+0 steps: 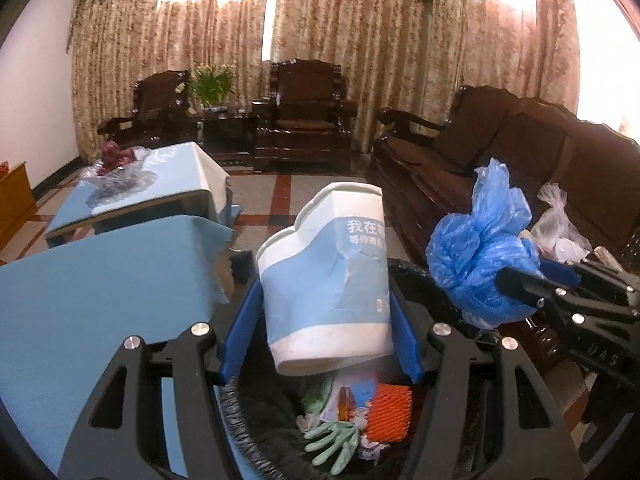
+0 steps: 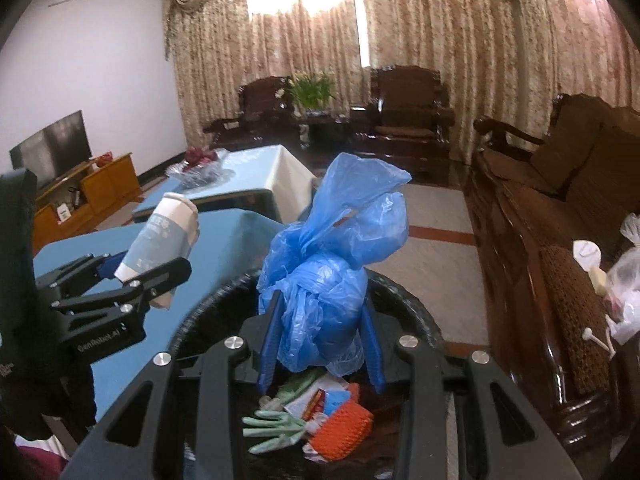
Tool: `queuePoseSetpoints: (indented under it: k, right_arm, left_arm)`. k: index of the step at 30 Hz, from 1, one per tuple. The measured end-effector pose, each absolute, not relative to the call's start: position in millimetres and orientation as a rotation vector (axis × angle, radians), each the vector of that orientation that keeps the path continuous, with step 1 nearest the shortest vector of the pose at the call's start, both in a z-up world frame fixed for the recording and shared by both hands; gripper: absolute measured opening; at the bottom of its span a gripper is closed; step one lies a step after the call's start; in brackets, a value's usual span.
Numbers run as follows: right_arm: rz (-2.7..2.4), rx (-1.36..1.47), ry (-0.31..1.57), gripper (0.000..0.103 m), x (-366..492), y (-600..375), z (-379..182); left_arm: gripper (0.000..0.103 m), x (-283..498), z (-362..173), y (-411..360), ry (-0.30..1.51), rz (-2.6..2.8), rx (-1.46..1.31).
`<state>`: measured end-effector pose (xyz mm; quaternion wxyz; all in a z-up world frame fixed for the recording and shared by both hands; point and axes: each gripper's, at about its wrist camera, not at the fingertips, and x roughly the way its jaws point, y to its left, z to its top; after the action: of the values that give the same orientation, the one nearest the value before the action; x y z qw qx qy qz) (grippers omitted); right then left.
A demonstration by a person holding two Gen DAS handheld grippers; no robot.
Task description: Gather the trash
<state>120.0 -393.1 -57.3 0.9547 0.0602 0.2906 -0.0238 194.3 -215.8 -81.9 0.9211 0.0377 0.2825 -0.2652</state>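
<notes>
My left gripper (image 1: 320, 304) is shut on a dented blue and white paper cup (image 1: 328, 276) and holds it over the black trash bin (image 1: 256, 420). The cup also shows in the right wrist view (image 2: 168, 236). My right gripper (image 2: 320, 312) is shut on a crumpled blue plastic bag (image 2: 324, 276), above the same bin (image 2: 408, 300). The bag shows at the right in the left wrist view (image 1: 480, 248). Inside the bin lie a green glove (image 2: 276, 428), orange foam netting (image 2: 344, 428) and paper scraps.
A coffee table with a blue cloth (image 1: 92, 292) stands left of the bin, with a fruit bowl (image 1: 116, 172) at its far end. A dark wooden sofa (image 2: 560, 208) runs along the right, with a clear plastic bag (image 2: 628, 288) on it. Armchairs stand at the back.
</notes>
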Motion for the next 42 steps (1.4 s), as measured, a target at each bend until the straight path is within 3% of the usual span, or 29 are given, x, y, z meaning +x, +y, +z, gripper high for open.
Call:
queuePoseSetpoints:
  k: [8,14,16,18,24,30,42]
  right_arm:
    - [-0.097,0.134,0.666,0.036,130.1,-414.7,-96.1]
    - [-0.118,0.152,0.711,0.044,133.2,-424.9,-118.4]
    - [-0.133,0.164,0.716,0.058,131.0,-427.9,-121.0]
    - [-0.142,0.165,0.710,0.064,127.3,-429.5,-121.8]
    - [-0.172,0.151,0.683,0.098,118.9,-427.5,-111.7]
    - [-0.143,0.149,0.649,0.097,110.4,-415.1,-91.1]
    - [-0.026,0.169,0.592,0.097,99.8,-369.7,-42.6]
  left_arm:
    - [0.060,205.3,-106.7,-237.4,0.626,-0.585,0.102]
    - [0.066,212.3,-119.7,-241.8,0.672,-0.607,0.107]
    - [0.078,211.9,-119.3,-240.5,0.671,-0.612,0.102]
    - [0.080,212.3,-117.4,-238.1,0.670,-0.614,0.092]
    - [0.088,209.3,-104.7,-222.7,0.660,-0.599,0.067]
    - [0.095,200.9,-84.4,-196.3,0.645,-0.550,0.061]
    - [0.098,167.9,-42.7,-137.4,0.625,-0.409,0.071]
